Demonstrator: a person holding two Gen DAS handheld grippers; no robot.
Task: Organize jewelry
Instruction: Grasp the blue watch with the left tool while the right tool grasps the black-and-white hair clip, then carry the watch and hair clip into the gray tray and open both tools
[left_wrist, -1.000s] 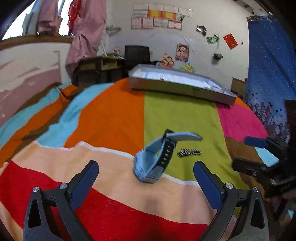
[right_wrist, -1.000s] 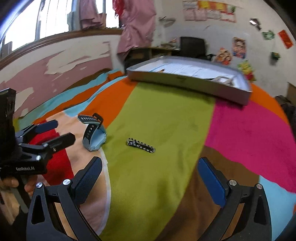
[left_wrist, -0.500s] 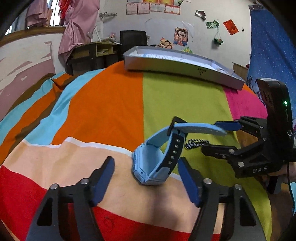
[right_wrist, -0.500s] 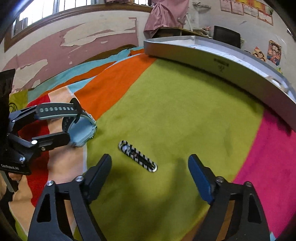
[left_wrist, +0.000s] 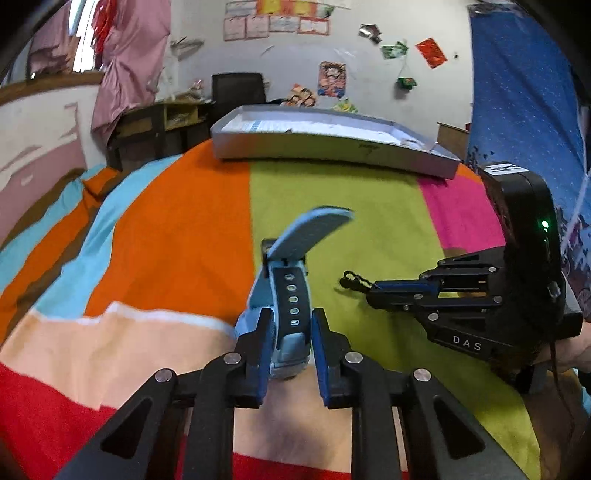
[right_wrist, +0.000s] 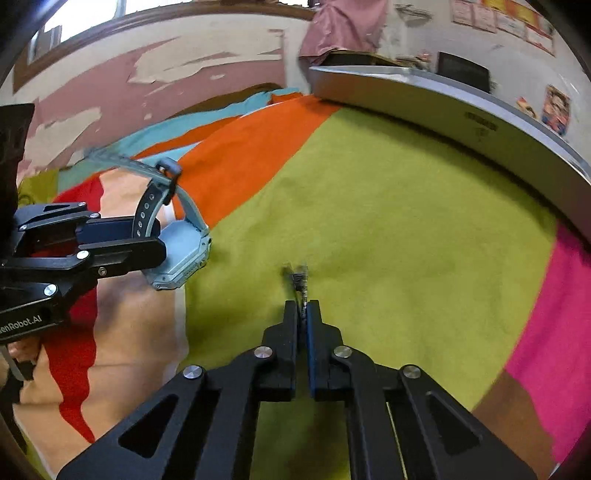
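Left gripper: the left gripper (left_wrist: 290, 334) has just been closing, and its two blue pads now press on the blue watch (left_wrist: 286, 291) from both sides, at the case and the dark strap.
Right gripper: the right gripper (right_wrist: 301, 308) has just closed too; its jaws are together on the near end of the striped hair clip (right_wrist: 300, 281).
Place of the watch: in the left wrist view it stands at the centre, a little toward 6 o'clock, on the striped blanket (left_wrist: 177, 236). Whether it is lifted off the cloth I cannot tell.
Place of the clip: in the left wrist view at 3 o'clock from the watch, near it but apart; the free end sticks out of the right gripper.
Tray: the grey tray (left_wrist: 332, 147) lies at 12 o'clock, well apart from both things, at the far edge of the blanket.
Handling of the watch: I judge it light, with a stiff case and a soft, bending strap. The case is the better place to hold; the strap may flop when it is carried.
Handling of the clip: thin, light and probably stiff and smooth; with only one end held, it may turn or slip.
Axis of the watch: the strap loop stands upright, its free end pointing to about 1 o'clock.
Axis of the clip: in the right wrist view its long axis runs toward 12 o'clock, in line with the fingers.
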